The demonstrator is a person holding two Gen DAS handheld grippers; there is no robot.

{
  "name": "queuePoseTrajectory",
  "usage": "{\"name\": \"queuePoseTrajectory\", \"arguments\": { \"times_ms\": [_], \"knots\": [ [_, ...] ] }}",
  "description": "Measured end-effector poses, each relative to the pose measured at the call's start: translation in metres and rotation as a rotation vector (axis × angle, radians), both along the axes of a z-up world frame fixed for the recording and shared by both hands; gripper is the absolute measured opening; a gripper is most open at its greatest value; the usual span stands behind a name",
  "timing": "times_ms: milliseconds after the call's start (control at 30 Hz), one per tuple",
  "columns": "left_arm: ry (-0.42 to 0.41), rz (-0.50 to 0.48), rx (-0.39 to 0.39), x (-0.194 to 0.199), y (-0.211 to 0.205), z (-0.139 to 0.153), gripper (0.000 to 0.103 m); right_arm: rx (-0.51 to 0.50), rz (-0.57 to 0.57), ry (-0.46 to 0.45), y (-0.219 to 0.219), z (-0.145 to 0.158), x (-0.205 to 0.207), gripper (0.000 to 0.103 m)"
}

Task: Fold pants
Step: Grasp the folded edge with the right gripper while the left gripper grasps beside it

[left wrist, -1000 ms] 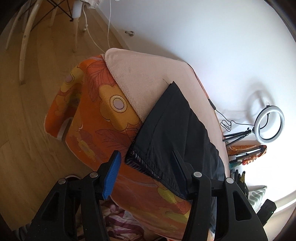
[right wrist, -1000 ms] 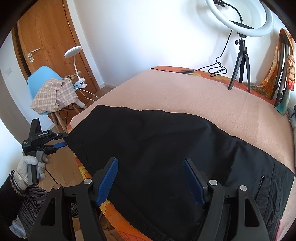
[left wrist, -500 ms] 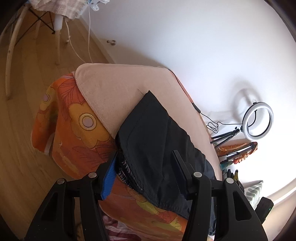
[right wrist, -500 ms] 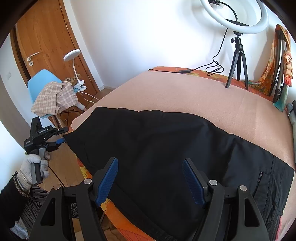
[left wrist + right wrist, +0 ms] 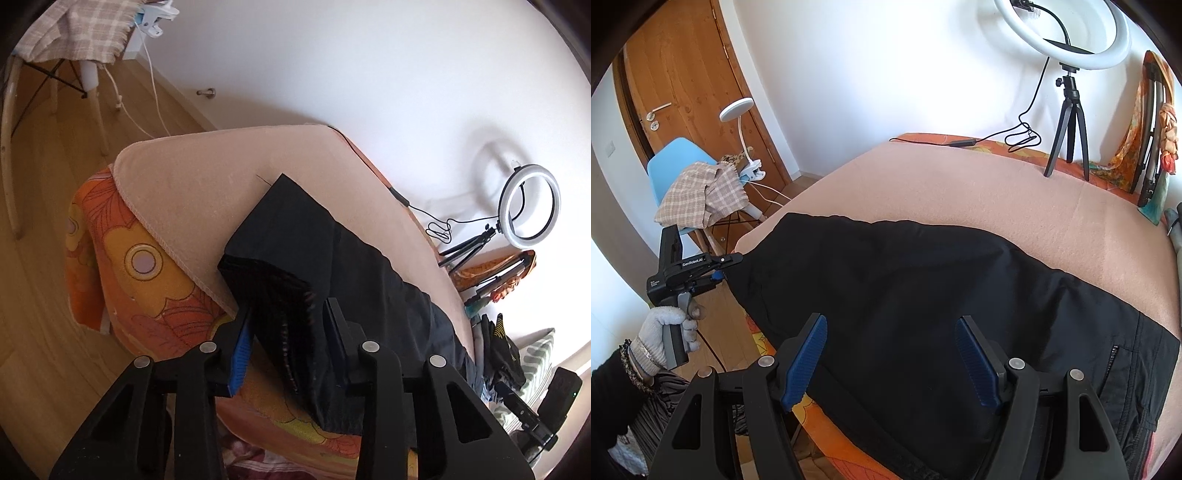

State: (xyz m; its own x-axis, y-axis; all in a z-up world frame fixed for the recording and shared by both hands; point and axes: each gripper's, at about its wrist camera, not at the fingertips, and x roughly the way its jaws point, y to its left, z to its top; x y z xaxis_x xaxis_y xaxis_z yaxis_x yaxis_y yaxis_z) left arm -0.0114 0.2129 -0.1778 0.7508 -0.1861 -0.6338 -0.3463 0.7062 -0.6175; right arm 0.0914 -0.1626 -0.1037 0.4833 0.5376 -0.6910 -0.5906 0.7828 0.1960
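Black pants [image 5: 923, 295] lie lengthwise along the near edge of a bed covered by a peach blanket [image 5: 960, 192]. The waist with a zip pocket is at the right, the leg hems at the left. My left gripper [image 5: 286, 332] has the hem end of the pants [image 5: 280, 291] between its fingers, with the jaws narrowed around the cloth. It also shows in the right wrist view [image 5: 720, 269], held at the bed's left corner. My right gripper [image 5: 890, 354] is open and empty, hovering over the middle of the pants.
A ring light on a tripod [image 5: 1067, 110] and its cable stand at the bed's far edge. An orange flowered sheet [image 5: 147, 266] hangs over the bed corner. A blue chair with checked cloth [image 5: 694, 188] and a clip lamp stand by the wooden door.
My left gripper moved onto the hem end of the pants and its jaws narrowed around it. The hem now stands lifted between the fingers. My right gripper stayed open over the pants.
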Motion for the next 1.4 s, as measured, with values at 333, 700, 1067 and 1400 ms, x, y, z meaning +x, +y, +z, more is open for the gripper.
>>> {"name": "queuePoseTrajectory", "arguments": {
  "times_ms": [333,700,1067,1400],
  "knots": [
    [-0.014,-0.008,0.013,0.004,-0.001,-0.004,0.007,-0.006,0.018,0.004,0.006,-0.003,-0.001,0.075],
    [-0.123,-0.273,0.172,0.033,-0.083,0.042,0.006,0.048,0.029,0.054,0.017,-0.001,0.015,0.075],
    [-0.106,-0.391,0.210,0.050,-0.125,0.036,0.006,0.223,0.116,0.345,0.080,-0.034,0.085,0.076],
    [-0.109,-0.442,0.199,0.051,-0.136,0.035,0.006,0.373,0.054,0.578,0.143,-0.079,0.144,0.073]
  ]
}}
